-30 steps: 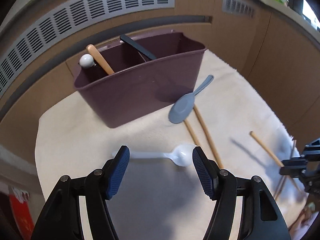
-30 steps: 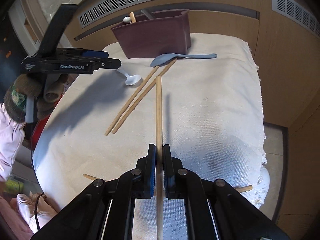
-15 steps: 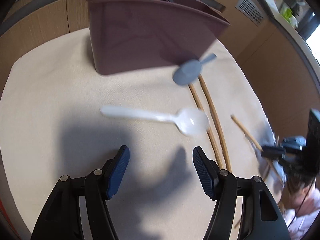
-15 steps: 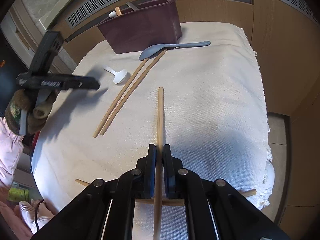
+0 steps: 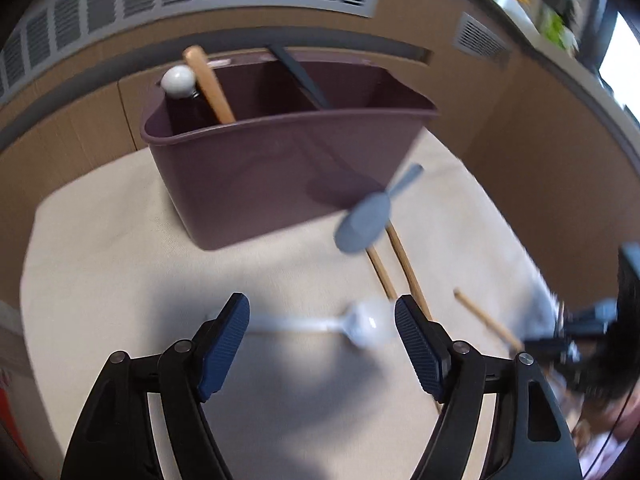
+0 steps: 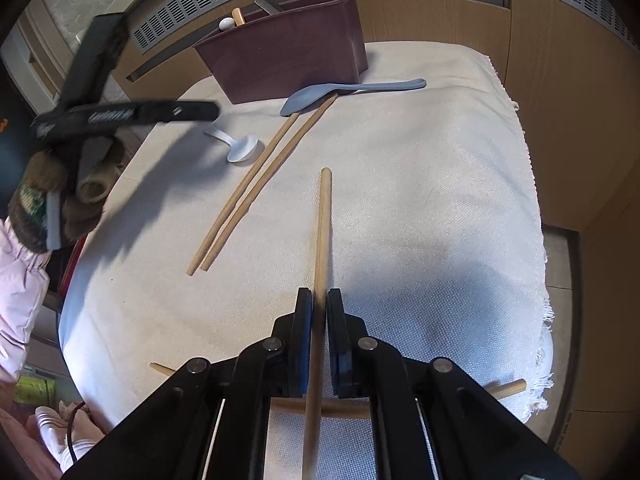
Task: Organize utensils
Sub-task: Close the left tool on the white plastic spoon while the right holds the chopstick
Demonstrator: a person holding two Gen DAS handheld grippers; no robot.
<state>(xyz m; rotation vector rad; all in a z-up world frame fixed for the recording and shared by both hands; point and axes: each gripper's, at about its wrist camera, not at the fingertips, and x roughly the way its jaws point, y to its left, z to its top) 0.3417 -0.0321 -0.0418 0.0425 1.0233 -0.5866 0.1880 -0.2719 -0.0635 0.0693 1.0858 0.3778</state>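
Collection of loose utensils into the maroon caddy [image 5: 280, 168], shown at the approach to a pick. The left gripper [image 5: 322, 336] hovers over the white spoon [image 5: 360, 326], which lies flat on the cream cloth [image 6: 420, 200] in front of the caddy; the jaws have just been opening and now stand wide, the handle and bowl showing between them with neither pad pressing on the spoon. The right gripper [image 6: 319, 336] is pressed together on a single wooden chopstick [image 6: 323, 224], whose free end points toward the caddy above the cloth. A grey spoon [image 6: 344, 90] rests just beside the caddy across the tips of a chopstick pair [image 6: 256, 188], and another chopstick [image 6: 504, 389] lies under the right gripper. The caddy already holds a wooden handle [image 5: 208, 84], a white-knobbed utensil [image 5: 178, 80] and a dark utensil [image 5: 300, 76]. The next move probably calls for lowering the left jaws around the spoon's slim handle and closing squarely, since a shallow spoon on soft cloth may slide or tip.
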